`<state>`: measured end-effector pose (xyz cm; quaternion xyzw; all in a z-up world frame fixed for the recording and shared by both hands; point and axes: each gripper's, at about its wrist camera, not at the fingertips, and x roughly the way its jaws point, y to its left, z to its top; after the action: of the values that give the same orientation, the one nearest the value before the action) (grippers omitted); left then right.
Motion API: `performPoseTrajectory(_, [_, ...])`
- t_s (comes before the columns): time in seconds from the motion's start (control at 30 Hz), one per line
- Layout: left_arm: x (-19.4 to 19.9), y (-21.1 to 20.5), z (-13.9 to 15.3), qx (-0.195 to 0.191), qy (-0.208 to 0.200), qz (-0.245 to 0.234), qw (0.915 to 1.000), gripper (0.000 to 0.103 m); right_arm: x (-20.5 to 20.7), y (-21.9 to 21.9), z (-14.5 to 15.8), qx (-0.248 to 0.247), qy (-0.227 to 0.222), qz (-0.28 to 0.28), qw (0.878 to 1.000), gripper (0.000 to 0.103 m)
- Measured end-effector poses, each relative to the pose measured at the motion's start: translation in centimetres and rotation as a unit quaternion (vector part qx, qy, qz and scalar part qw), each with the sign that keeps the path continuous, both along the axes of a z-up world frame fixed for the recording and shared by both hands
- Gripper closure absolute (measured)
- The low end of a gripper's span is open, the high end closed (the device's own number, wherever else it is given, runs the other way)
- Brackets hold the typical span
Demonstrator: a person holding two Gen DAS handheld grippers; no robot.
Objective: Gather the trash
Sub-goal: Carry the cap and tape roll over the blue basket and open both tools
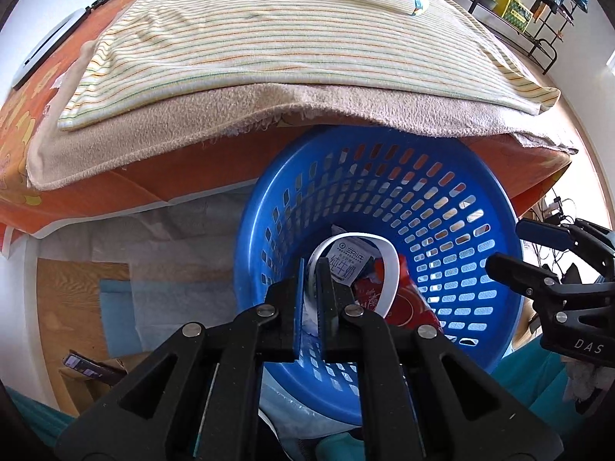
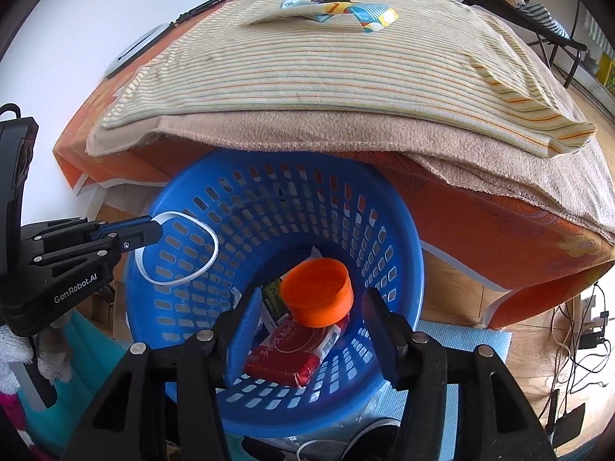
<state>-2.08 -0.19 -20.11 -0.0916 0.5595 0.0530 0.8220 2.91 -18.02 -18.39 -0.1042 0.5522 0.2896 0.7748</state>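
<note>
Left hand-held gripper (image 1: pixel 311 280) clenched on white strap (image 1: pixel 384 269); right hand-held gripper (image 2: pixel 307 307) released, orange cap (image 2: pixel 317 294) between; blue basket (image 2: pixel 407 253) contents half-hidden

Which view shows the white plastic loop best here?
The right wrist view: the whole white plastic loop hangs from the left tongs over the blue basket. The left wrist view shows the loop end-on, its lower part hidden behind the tongs.
</note>
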Motion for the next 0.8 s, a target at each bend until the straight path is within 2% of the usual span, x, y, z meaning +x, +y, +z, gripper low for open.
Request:
performPoseTrajectory(0.07, [0.04,0.01,-0.18,-0.001,0.003,0.0,1.0,0.073,0.07,-0.08,-0.02,0.0,0.001,-0.002,1.0,0.037])
performPoseTrajectory(0.13, [0.03,0.02,-0.2,0.0,0.001,0.002,1.0,0.068,0.17,-0.14,-0.17,-0.003,0.005,-0.003,1.0,0.033])
performPoseTrajectory(0.2, [0.09,0.08,-0.27,0.001,0.003,0.004,1.0,0.068,0.28,-0.15,-0.3,-0.005,0.009,-0.007,1.0,0.028])
performPoseTrajectory(0.27, [0.1,0.22,-0.33,0.0,0.005,0.007,1.0,0.055,0.28,-0.17,-0.38,-0.006,0.011,-0.008,1.0,0.026])
performPoseTrajectory(0.33, [0.08,0.32,-0.28,0.0,0.003,0.011,0.9999,0.049,0.3,-0.15,-0.46,-0.01,0.012,-0.008,1.0,0.022])
performPoseTrajectory(0.37, [0.09,0.38,-0.25,-0.002,0.003,0.012,0.9999,0.046,0.34,-0.14,-0.52,-0.012,0.012,-0.008,1.0,0.018])
performPoseTrajectory(0.43, [0.12,0.46,-0.29,-0.005,0.005,0.015,0.9999,0.042,0.33,-0.09,-0.57,-0.015,0.012,-0.009,1.0,0.017])
performPoseTrajectory(0.53, [0.13,0.46,-0.37,-0.004,0.008,0.016,0.9998,0.042,0.4,0.0,-0.75,-0.022,0.015,-0.01,1.0,0.014])
performPoseTrajectory(0.8, [0.15,0.76,-0.21,-0.014,0.008,0.025,0.9995,0.038,0.48,0.08,-0.86,-0.03,0.017,-0.012,0.999,0.014])
